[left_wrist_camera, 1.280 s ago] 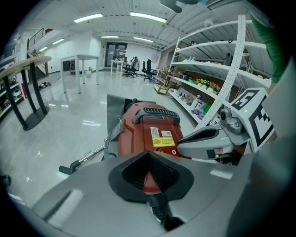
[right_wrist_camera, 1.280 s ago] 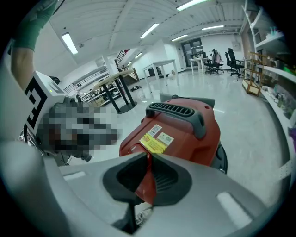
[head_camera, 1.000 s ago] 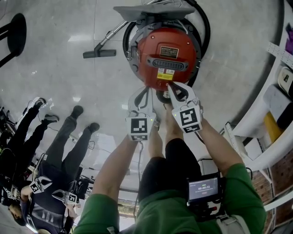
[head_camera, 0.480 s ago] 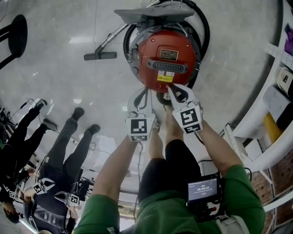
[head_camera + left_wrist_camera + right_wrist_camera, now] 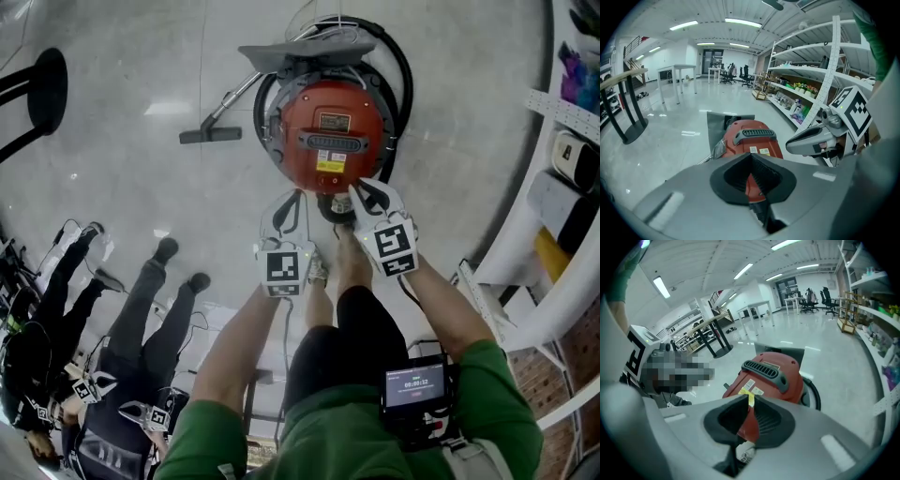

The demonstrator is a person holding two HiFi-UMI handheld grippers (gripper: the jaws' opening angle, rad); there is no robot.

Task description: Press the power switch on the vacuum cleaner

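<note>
Left gripper [image 5: 299,195]: jaws pressed together, empty, just short of the canister. We note the red canister vacuum cleaner [image 5: 330,131] standing on the floor [image 5: 122,206], ahead of both grippers. Its yellow label [image 5: 327,161] is too small to read. Right gripper [image 5: 355,188]: jaws likewise together, tip at the red body's near edge.

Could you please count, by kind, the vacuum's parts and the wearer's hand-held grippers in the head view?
Red vacuum cleaner: 1
Floor nozzle: 1
Black hose: 1
Hand-held grippers: 2 (left hand-held gripper, right hand-held gripper)
Total: 5
</note>
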